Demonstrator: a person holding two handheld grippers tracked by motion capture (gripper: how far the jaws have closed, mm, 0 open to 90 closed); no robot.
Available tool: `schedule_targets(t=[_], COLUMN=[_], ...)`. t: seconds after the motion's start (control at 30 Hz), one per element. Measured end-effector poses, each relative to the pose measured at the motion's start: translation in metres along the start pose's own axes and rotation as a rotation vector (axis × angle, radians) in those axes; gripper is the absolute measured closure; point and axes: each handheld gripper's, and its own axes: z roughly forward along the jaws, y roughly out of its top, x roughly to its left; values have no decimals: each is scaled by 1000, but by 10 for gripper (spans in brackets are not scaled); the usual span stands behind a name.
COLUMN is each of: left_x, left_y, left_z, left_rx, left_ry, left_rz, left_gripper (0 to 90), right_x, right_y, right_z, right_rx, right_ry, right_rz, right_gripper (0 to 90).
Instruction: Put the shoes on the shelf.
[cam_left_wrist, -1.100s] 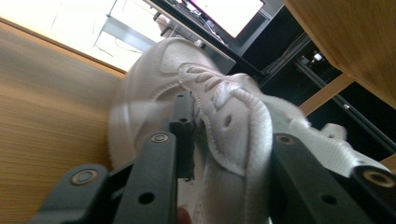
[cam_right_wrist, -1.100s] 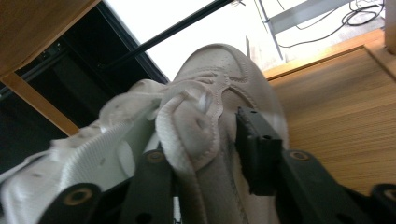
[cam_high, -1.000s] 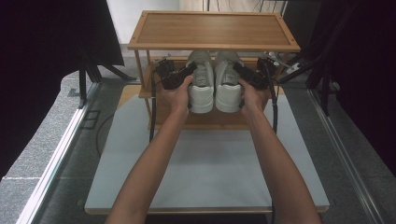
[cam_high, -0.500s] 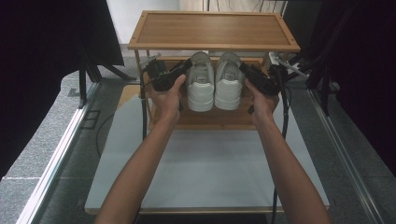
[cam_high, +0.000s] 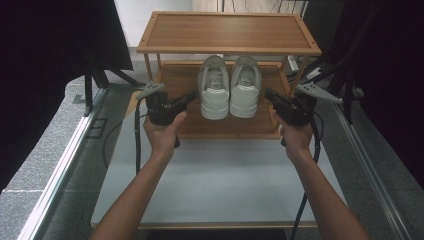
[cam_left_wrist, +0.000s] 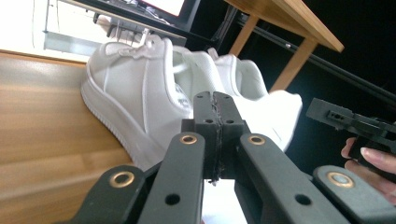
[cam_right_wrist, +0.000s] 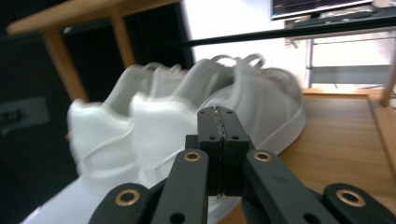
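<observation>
Dark curtains hanging on both sides, a grey floor below, and a pale table (cam_high: 215, 185) carrying a two-tier wooden rack (cam_high: 227, 31) at its far end. Sitting side by side on the lower shelf (cam_high: 176, 82) of that rack — a pair of white shoes, the left shoe (cam_high: 214, 86) and the right shoe (cam_high: 245, 85) touching or very nearly so along their inner sides. Resting flat on their soles, upright, not tilted. Running front to back, long axes roughly parallel to each other and crosswise to the rack's long edge; heels facing the person, toes pointing away under the top board, laces showing on top. Judging the placing as essentially done: both shoes standing squarely on the shelf, neatly paired, nothing gripping them. Hovering to either side and apart from the shoes — the left gripper (cam_high: 189, 97) off the left shoe's outer side, the right gripper (cam_high: 269, 93) off the right shoe's outer side, each held in a hand over the shelf's front edge. Showing the jaws pressed together on nothing in the left gripper view (cam_left_wrist: 215, 135) and likewise in the right gripper view (cam_right_wrist: 217, 149), pads meeting with no gap and no shoe between. Remaining, as far as can be judged: little beyond pulling the hands clear, perhaps a small nudge to straighten the pair.
</observation>
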Motion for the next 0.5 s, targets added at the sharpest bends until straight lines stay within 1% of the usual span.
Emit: schedule_targets(t=[0.07,0.1,0.13,0.17,0.2,0.27,0.33,0.4,0.47,0.5], left_x=[-4,-5,-7,-10,-13,-19,-23,-27,-29,-30], left_y=[-5,-6,-8,-10,-12,-17,-19,-23,-26,-26], left_z=[-3,-3,-2,-1,1,6,10,16,23,24], left_rx=[11,14,23,35,48,75,93,117,138,140], left_ry=[-7,-12,-23,-33,-43,-56,-56,-49,-46,-44], left_rz=[21,24,28,34,41,61,83,111,120,124], left_gripper=[900,900,900,900,900,900,900,900,900,900], right_x=[5,8,10,17,17,23,28,30,32,32], right_y=[-5,-7,-9,-12,-12,-14,-16,-18,-18,-18], right_z=[-3,-4,-3,-2,-2,1,5,9,12,13], right_rx=[16,31,39,56,56,74,90,99,105,108], right_ry=[26,46,54,69,69,84,90,96,97,95], right_rz=[-20,-29,-36,-65,-65,-91,-115,-118,-117,-117], right_gripper=[893,893,893,893,893,893,893,893,893,893])
